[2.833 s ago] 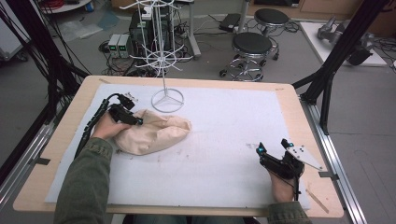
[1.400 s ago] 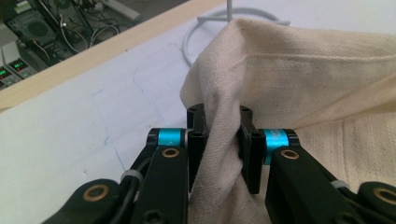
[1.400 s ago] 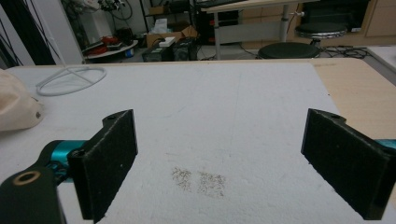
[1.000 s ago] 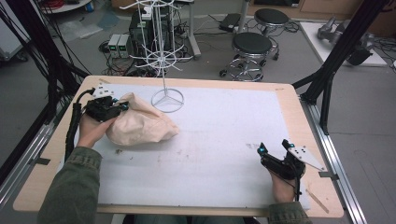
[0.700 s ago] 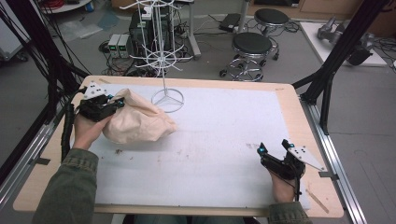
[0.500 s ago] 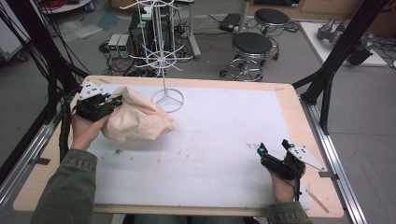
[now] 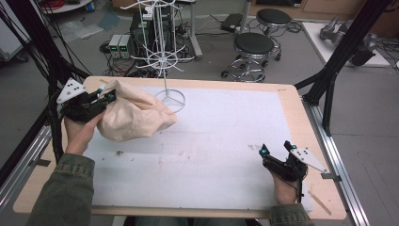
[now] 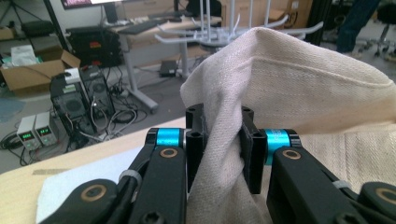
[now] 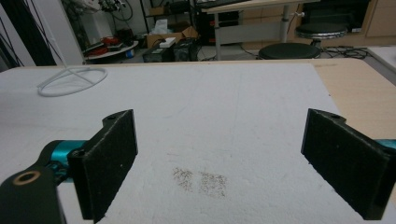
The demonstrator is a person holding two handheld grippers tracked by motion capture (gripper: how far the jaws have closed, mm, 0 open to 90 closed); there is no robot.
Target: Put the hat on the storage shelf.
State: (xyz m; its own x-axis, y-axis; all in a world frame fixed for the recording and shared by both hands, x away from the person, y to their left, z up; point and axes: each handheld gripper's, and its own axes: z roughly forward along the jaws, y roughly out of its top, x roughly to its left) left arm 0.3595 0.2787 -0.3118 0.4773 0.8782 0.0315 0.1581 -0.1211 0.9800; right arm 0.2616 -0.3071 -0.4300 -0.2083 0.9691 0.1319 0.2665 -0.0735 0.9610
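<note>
Beige cloth bag (image 7: 134,115), crumpled, bunched edge pinched in L gripper (image 8: 219,140); R gripper (image 9: 219,163) jaws wide, empty.

Cloth bag (image 7: 134,115) and left tool (image 7: 101,97), now farther left, higher.

The white rack's (image 7: 160,42) top is cut off by the high view's edge.
</note>
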